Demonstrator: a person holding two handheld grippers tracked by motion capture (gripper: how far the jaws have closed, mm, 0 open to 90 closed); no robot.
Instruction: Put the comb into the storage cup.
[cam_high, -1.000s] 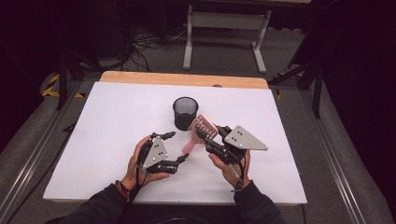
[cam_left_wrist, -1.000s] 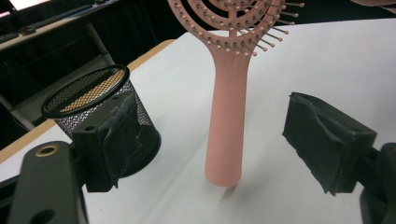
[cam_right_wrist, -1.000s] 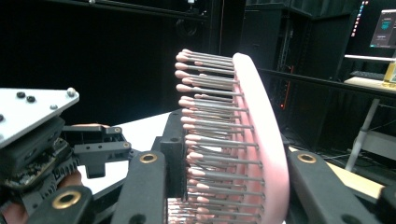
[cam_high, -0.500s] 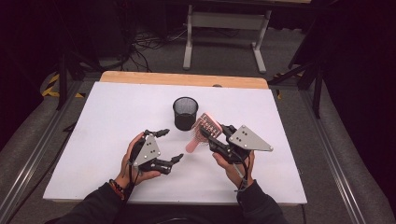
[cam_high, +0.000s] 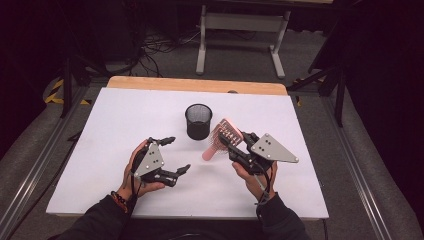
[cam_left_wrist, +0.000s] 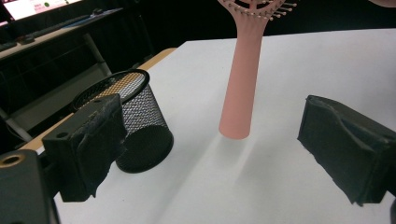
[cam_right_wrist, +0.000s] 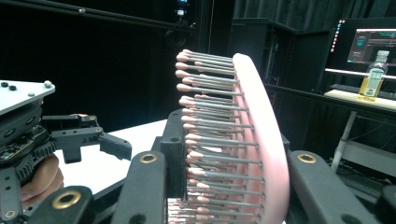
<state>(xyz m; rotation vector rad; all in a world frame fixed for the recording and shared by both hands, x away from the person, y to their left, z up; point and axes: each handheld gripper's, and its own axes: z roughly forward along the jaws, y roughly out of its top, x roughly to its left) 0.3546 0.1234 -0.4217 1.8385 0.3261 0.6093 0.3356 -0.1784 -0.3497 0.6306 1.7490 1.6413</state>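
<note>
The high view looks forward and down from above the person's side, taking in the whole white table (cam_high: 100, 130). The left gripper view sits low, close to the tabletop, facing the mesh cup (cam_left_wrist: 135, 121) and pink hairbrush (cam_left_wrist: 240, 88) (both also seen from above). The right gripper view looks level, very near the bristles.

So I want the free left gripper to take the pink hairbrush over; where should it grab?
Probably the bare handle: a smooth, narrow stem hanging free below the head, which the right gripper clamps. The left gripper, jaws just opened and empty, faces it, so come straight in across it.
</note>
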